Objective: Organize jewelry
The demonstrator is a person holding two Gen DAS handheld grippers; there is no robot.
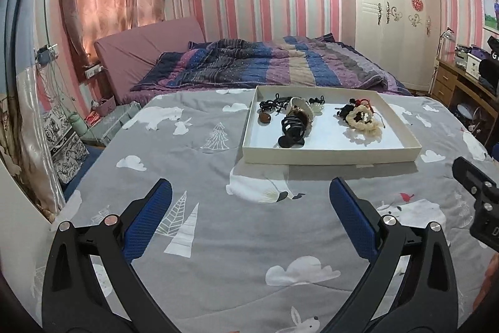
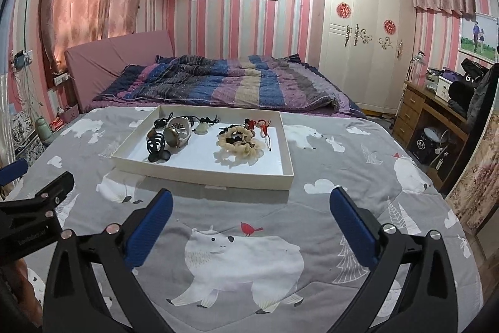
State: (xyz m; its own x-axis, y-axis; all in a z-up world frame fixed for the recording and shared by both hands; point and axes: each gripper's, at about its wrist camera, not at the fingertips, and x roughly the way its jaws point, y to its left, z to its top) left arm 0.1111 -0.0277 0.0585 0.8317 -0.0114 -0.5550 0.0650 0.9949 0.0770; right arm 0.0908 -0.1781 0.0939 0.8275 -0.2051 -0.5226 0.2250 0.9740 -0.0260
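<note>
From the left wrist view, the left tool hung released, its blue pads spread wide over the grey quilt, nothing between them. Beyond it the tray lay flat on the quilt. In the tray's left half sat a black hair claw beside a white bangle, with black cords behind and a brown bead to the left. In its right half lay a cream scrunchie amid dark and red bits too tangled to tell apart. Part of the right tool showed right of the tray.

From the right wrist view, the right tool was likewise released, pads apart over a polar bear print on the quilt. The tray lay just beyond, the claw and bangle at its left, the scrunchie and a red cord at its right. The left tool showed left of the tray. A striped blanket lay behind the tray.
</note>
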